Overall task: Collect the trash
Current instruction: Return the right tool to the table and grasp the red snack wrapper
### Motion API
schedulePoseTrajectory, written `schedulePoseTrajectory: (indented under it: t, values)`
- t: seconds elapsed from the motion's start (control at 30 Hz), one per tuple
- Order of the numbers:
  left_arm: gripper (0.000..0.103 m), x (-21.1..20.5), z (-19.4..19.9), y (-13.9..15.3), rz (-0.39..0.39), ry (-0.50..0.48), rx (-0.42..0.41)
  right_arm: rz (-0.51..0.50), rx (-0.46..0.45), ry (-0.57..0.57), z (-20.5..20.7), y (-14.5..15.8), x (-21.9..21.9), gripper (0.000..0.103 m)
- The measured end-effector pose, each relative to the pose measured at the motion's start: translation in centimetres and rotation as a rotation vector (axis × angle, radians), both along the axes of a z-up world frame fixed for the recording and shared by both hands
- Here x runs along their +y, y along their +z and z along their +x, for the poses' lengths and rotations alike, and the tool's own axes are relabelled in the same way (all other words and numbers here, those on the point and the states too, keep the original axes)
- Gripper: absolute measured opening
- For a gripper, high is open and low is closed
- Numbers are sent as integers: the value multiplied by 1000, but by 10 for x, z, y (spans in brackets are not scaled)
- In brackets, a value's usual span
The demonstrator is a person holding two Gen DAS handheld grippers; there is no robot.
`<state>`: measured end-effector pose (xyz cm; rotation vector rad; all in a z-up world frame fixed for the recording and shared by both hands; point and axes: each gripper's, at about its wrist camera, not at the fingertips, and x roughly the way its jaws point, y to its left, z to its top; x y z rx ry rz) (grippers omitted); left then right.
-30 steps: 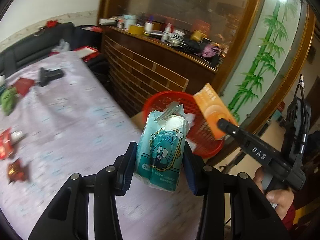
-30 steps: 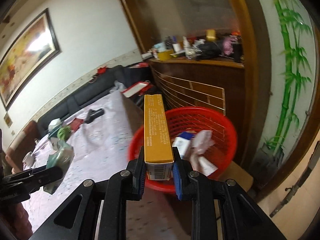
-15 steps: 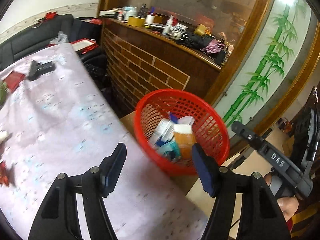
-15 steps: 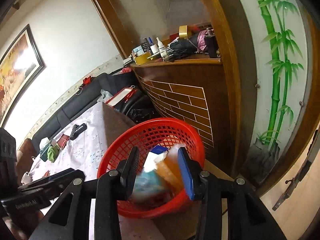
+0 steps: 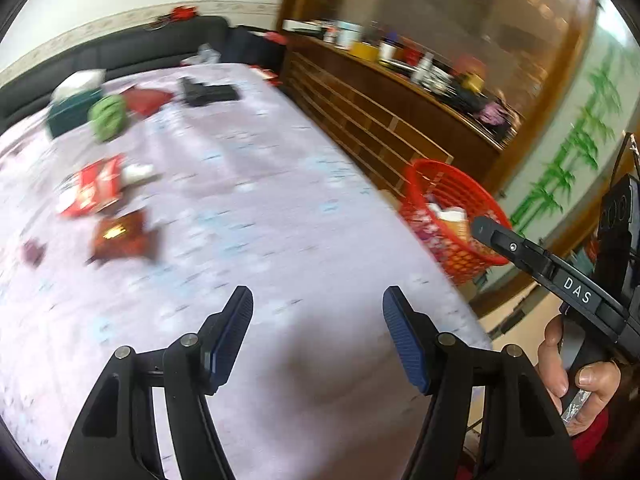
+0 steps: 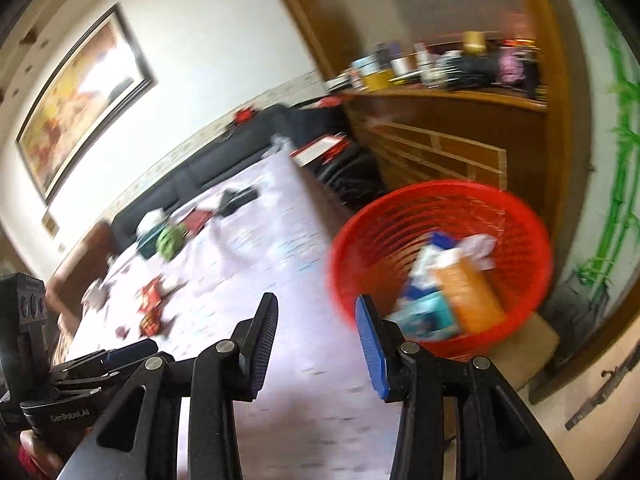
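Note:
My left gripper (image 5: 318, 294) is open and empty above the lilac tablecloth (image 5: 280, 208). My right gripper (image 6: 317, 300) is open too, with nothing between its blue pads, at the table's edge beside the red mesh basket (image 6: 440, 192). In the basket lie an orange box (image 6: 468, 296), a teal tissue pack (image 6: 424, 316) and white crumpled paper (image 6: 476, 246). On the cloth, left of my left gripper, lie a red wrapper (image 5: 94, 192), a dark red and gold packet (image 5: 120, 236) and a small purple scrap (image 5: 34, 252). The picture is blurred by motion.
Further back on the table are a green crumpled thing (image 5: 107, 118), a teal box (image 5: 70, 112), a red packet (image 5: 148, 100) and a black object (image 5: 208, 94). A dark sofa (image 5: 120, 48) runs behind. A cluttered wooden counter (image 5: 400, 92) stands behind the basket (image 5: 460, 256).
The left gripper let go of the teal tissue pack and the right of the orange box; both now lie in the basket. Both sets of jaws opened and swung left toward the table.

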<state>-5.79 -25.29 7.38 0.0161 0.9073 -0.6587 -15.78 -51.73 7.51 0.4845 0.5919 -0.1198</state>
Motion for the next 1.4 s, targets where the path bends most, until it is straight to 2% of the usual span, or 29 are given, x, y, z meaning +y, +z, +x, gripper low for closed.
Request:
schedulePoseTrajectory:
  t: [0.27, 0.37, 0.5, 0.53, 0.6, 0.77, 0.83, 0.9, 0.93, 1.0, 1.2, 1.3, 1.4]
  values:
    - [66, 124, 25, -4, -40, 243, 27, -34, 56, 196, 48, -4, 97, 45]
    - [66, 169, 35, -4, -25, 349, 16, -43, 76, 265, 72, -6, 133, 47]
    - [66, 218, 45, -3, -31, 451, 11, -56, 109, 338, 106, -7, 176, 56]
    - [66, 226, 46, -3, -36, 465, 12, -65, 122, 367, 120, -9, 191, 62]
    - [66, 242, 50, -3, -39, 497, 14, -68, 138, 394, 142, -15, 209, 65]
    - [66, 260, 60, -2, -35, 535, 20, -49, 163, 375, 205, -32, 227, 65]
    - [66, 264, 62, -1, -32, 543, 18, -44, 164, 404, 224, -38, 232, 54]
    - [66, 267, 66, -1, -30, 542, 21, -22, 191, 427, 243, -48, 235, 53]
    - [66, 268, 67, 0, -30, 544, 21, 29, 210, 467, 252, -57, 236, 53]
    - [66, 269, 72, -1, -25, 545, 19, 51, 249, 529, 255, -65, 242, 53]
    - [66, 265, 86, -4, -7, 537, 28, -28, 239, 716, 217, -58, 269, 53]
    - [66, 256, 94, -4, 4, 518, 28, -210, 197, 691, 207, -49, 285, 54]
    - [66, 249, 103, -5, 19, 513, 38, -284, 218, 694, 213, -56, 291, 54]
